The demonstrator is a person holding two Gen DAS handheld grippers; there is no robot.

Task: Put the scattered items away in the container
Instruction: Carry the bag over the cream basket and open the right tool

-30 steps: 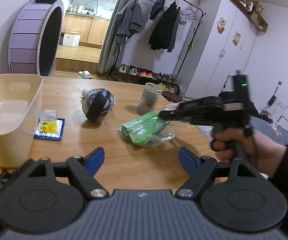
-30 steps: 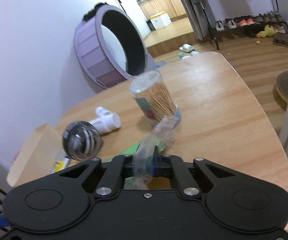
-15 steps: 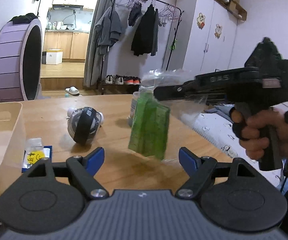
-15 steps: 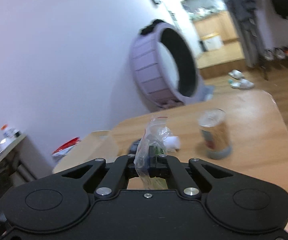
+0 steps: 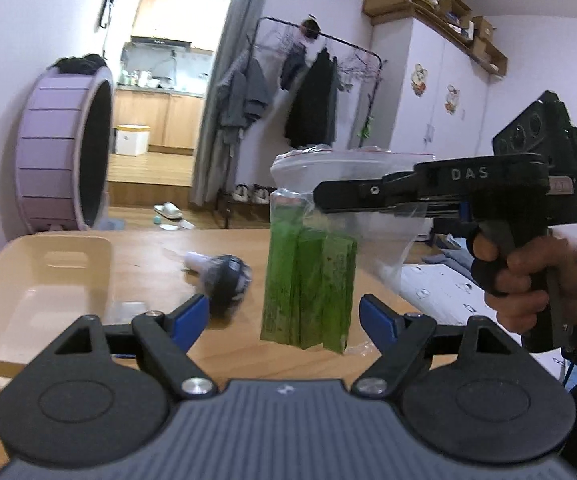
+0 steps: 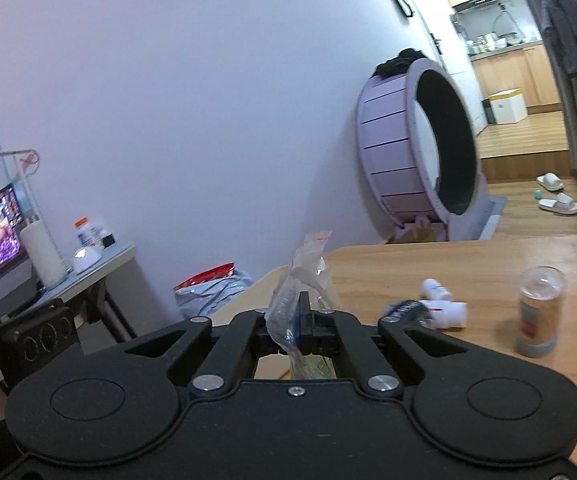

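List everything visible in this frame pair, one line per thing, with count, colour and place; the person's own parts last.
zip bag: one, clear with green packets, hanging above the table.
container: one, cream, table's left.
table: one, wood.
round gadget: one, black and white, lying mid-table.
toothpick jar: one, clear, upright.
wheel: one, lilac, by the wall.
slippers: two, white, on the floor.
left gripper: black, blue pads, open.
right gripper: black, shut on zip bag.
hand: one, holding the right gripper's handle.

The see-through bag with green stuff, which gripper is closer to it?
Right. The right gripper is shut on the bag, dangling it above the table; the left gripper sits open just before it.
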